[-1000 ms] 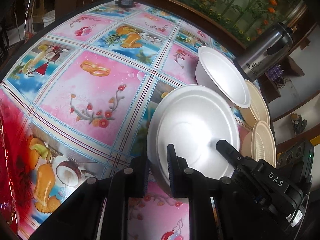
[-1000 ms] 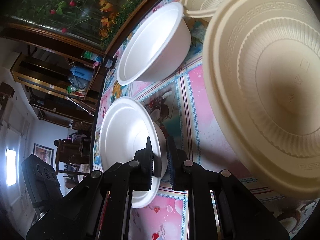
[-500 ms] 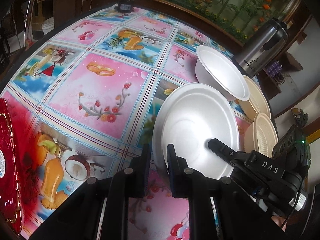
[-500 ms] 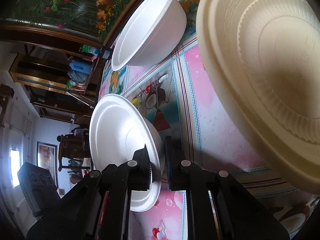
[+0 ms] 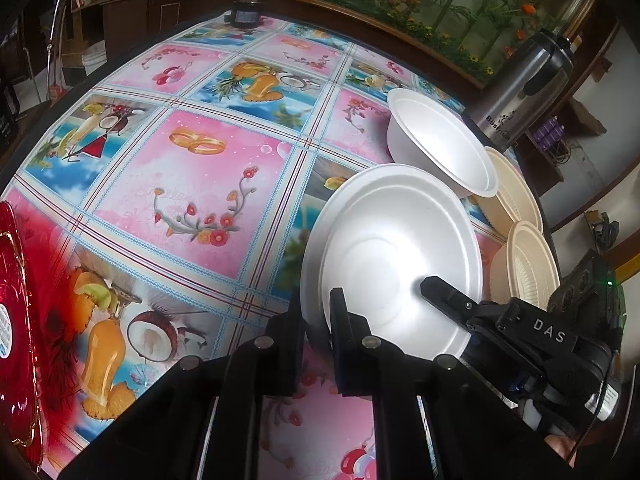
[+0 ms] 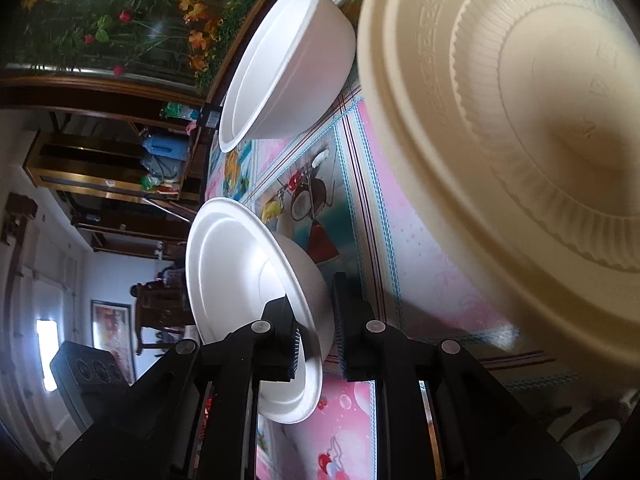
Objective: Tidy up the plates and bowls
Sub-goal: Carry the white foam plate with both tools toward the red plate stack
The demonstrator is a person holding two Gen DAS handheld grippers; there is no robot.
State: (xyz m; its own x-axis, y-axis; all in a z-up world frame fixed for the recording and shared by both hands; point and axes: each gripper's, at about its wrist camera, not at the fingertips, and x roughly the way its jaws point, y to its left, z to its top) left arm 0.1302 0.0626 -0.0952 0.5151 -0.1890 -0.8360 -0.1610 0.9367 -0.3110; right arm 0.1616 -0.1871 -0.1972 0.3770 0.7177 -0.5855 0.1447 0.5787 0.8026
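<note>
Left wrist view: steep downward look over fruit-print tablecloth (image 5: 208, 184), close behind shallow white foam bowl (image 5: 396, 248). Right wrist view: rolled sideways, lower angle, same white bowl (image 6: 240, 280) close, ribbed cream plastic bowl (image 6: 520, 128) looming nearest. Shared: both bowls, deep white foam bowl (image 5: 436, 144) (image 6: 288, 64).

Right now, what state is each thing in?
Left tongs: shut on near white bowl's rim.
Right tongs: shut on the same bowl's opposite rim.
Near white bowl: empty, held by both.
Far white bowl: empty, upright on tablecloth.
Cream bowls: empty.
Steel flask: upright, lid shut.
</note>
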